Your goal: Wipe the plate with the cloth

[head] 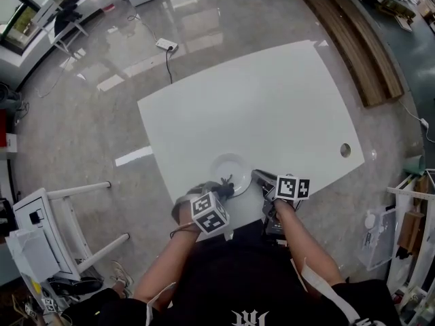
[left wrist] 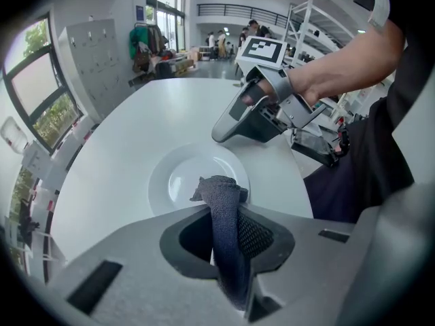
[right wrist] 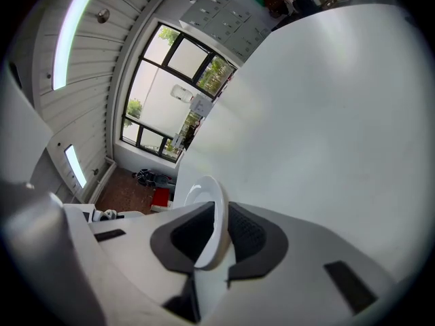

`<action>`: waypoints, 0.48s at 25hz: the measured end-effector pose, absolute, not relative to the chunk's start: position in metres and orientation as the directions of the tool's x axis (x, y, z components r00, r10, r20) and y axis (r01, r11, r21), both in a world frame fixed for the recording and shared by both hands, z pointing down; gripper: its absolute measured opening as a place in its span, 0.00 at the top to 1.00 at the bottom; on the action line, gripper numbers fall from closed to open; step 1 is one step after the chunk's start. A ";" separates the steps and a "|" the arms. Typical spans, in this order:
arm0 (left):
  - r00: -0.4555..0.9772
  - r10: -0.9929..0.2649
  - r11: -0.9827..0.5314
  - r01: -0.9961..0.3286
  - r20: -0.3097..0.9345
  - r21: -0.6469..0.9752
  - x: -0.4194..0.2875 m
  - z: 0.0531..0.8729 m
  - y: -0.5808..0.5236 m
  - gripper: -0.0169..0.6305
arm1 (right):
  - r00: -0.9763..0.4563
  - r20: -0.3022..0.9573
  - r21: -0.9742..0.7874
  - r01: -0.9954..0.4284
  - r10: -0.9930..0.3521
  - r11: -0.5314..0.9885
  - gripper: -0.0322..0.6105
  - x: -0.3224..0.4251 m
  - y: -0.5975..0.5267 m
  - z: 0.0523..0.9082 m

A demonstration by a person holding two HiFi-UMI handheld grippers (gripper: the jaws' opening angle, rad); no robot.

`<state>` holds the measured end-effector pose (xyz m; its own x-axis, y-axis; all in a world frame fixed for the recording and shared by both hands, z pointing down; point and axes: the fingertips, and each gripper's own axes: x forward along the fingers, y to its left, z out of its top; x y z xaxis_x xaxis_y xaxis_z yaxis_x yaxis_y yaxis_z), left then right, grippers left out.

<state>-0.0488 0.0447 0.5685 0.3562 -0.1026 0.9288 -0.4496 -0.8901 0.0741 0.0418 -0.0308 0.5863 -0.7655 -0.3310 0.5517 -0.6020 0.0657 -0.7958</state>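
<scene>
No readable text or numbers, white emblem [head: 249,317] on the black shirt [head: 231,277] — cut off, illegible

White plate [head: 230,169] and dark cloth [left wrist: 221,199], near edge of counter [head: 272,100]
The plate is round, shallow and glossy and lies flat. One rim stands between the jaws of the right hand-held gripper [right wrist: 216,233], with a gap on one side. The cloth is grey knit, bunched into a strip and clamped in the left hand-held gripper [left wrist: 228,226]. Its free end hangs over the plate's rim.

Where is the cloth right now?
In the left gripper view the cloth is clamped in the left tool, its free end over the white plate's near rim.
</scene>
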 end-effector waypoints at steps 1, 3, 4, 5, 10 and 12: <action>0.367 -0.107 -0.884 -0.461 0.924 0.081 -0.050 0.565 0.044 0.90 | -0.767 0.543 -0.801 -0.596 -0.343 0.064 0.89 0.044 -0.032 0.584; 0.412 -0.119 -0.859 -0.499 0.903 0.115 -0.048 0.554 0.043 0.90 | -0.769 0.521 -0.810 -0.582 -0.370 0.071 0.89 0.050 -0.035 0.577; 0.448 -0.129 -0.841 -0.522 0.884 0.142 -0.047 0.547 0.042 0.90 | -0.772 0.506 -0.814 -0.575 -0.384 0.082 0.89 0.055 -0.036 0.573; 0.491 -0.145 -0.820 -0.546 0.859 0.173 -0.045 0.540 0.040 0.90 | -0.778 0.487 -0.819 -0.564 -0.397 0.101 0.89 0.059 -0.038 0.567; 0.695 -0.294 -0.723 -0.611 0.656 0.323 -0.051 0.485 0.022 0.90 | -0.839 0.322 -0.840 -0.467 -0.439 0.276 0.91 0.070 -0.039 0.523; 0.735 -0.369 -0.697 -0.624 0.569 0.353 -0.061 0.461 0.016 0.90 | -0.861 0.256 -0.846 -0.419 -0.439 0.330 0.91 0.075 -0.036 0.504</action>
<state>-0.0606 0.0156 0.4614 0.7349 -0.3688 0.5691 -0.6237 -0.6972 0.3534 0.0749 -0.0364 0.5039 -0.8613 -0.4391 0.2557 -0.4192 0.3298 -0.8459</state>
